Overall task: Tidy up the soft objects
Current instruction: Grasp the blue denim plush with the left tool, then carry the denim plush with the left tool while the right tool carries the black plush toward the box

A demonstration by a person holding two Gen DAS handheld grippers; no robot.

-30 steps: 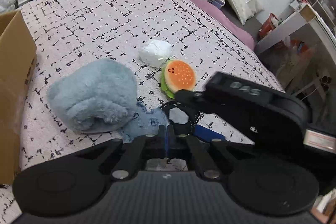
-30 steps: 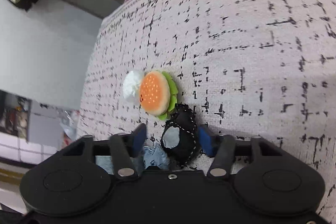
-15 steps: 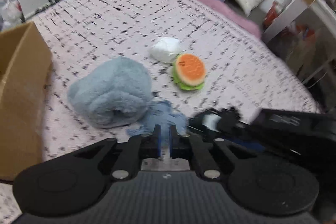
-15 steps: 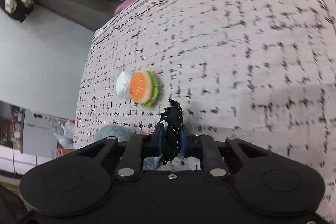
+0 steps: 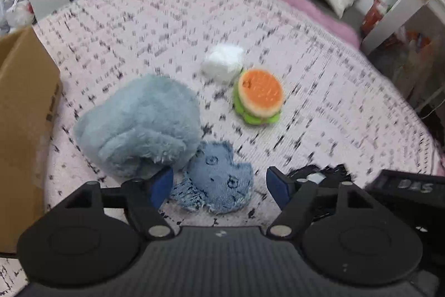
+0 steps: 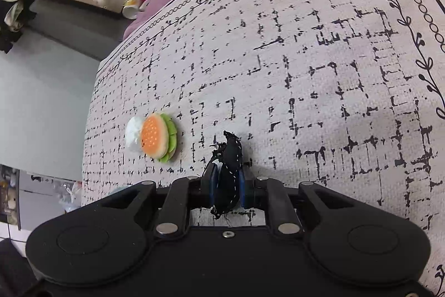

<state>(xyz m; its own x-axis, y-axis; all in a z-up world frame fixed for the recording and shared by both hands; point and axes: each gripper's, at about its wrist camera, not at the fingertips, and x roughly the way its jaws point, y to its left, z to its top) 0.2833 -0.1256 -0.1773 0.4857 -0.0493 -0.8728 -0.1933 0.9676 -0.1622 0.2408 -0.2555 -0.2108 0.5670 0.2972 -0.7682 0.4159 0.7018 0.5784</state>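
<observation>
Left tongs (image 5: 219, 185) spread wide, nothing gripped. Denim blue patch toy (image 5: 215, 181) lies flat on the bedspread (image 5: 319, 102) right between the two blue pads (image 5: 161, 184), not touched by either as far as visible. Fluffy light-blue plush (image 5: 139, 124) sits just ahead-left of the tongs, its near edge touching the denim piece and right by the left pad. Burger plush (image 5: 258, 96) further ahead, slightly right, leaning on its green edge; white soft ball (image 5: 222, 61) just behind it, touching. Cardboard box (image 5: 22, 130) far left of the tongs, on the bedspread edge. Left view is motion-blurred.

Right tongs (image 6: 226, 185) clenched on a black stitched soft toy (image 6: 230, 160), squeezed edge-on between the blue pads, white dashed stitching showing, frayed threads hanging below the pads. Toy appears lifted off the bedspread, shadow beneath. Burger plush and white ball lie ahead-left of these tongs, well apart from the black toy. In the left view the right tongs' body shows at lower right, black toy partly visible there.

Clutter, bottles and a flat box beyond the bed.
</observation>
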